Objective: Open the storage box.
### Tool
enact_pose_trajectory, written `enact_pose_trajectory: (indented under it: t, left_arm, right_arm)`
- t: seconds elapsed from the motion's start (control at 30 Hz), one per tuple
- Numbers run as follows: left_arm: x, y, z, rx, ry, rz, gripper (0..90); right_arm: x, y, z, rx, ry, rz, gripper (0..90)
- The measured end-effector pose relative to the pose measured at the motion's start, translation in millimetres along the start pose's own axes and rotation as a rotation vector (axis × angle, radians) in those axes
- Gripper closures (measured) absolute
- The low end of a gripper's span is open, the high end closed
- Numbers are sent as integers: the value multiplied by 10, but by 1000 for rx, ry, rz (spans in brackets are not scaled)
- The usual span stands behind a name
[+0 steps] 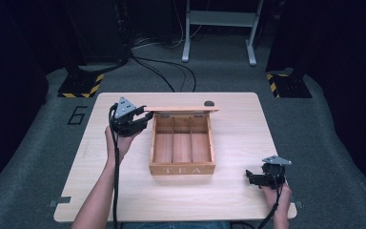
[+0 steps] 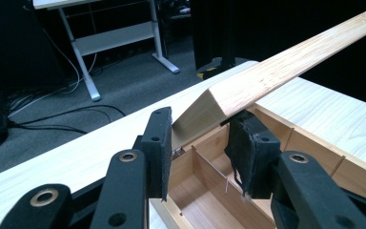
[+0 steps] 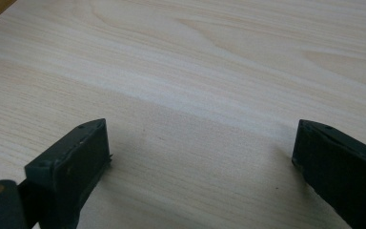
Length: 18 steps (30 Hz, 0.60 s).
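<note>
Tea box (image 1: 182,162), a wooden one with three bare compartments, sits in the middle of the table (image 1: 238,200) with its printed front facing the person. Its lid (image 1: 183,109) stands raised along the back edge, close to upright. The left gripper (image 1: 145,116) is at the lid's left end; in the left gripper view its jaws (image 2: 198,136) are pinched on the lid's corner (image 2: 205,109), one pad on each face of the board, so the hold is on the lid itself. The right gripper (image 1: 249,177) rests near the table's front right corner, well apart from the box, and in the right gripper view its jaws (image 3: 200,162) stand wide with only bare tabletop between them. Judging from this, the step in hand is swinging the lid on its hinge; whether it is being opened or closed cannot be told. The next move calls for guiding the lid along its arc without twisting the corner, and letting go only once the lid rests by itself.
</note>
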State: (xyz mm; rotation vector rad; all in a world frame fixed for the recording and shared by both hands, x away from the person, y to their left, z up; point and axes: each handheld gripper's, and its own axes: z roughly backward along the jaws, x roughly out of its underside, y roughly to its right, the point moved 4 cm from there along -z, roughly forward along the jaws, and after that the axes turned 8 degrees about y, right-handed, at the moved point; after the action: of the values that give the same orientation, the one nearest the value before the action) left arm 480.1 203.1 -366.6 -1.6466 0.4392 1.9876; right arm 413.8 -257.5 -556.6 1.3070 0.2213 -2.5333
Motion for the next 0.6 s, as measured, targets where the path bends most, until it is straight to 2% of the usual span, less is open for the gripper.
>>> enact_pose_trajectory:
  t: [0.6]
  left_arm:
    - [1, 4, 8, 4, -9, -7, 610]
  right_arm:
    - [0, 0, 0, 0, 0, 0, 48]
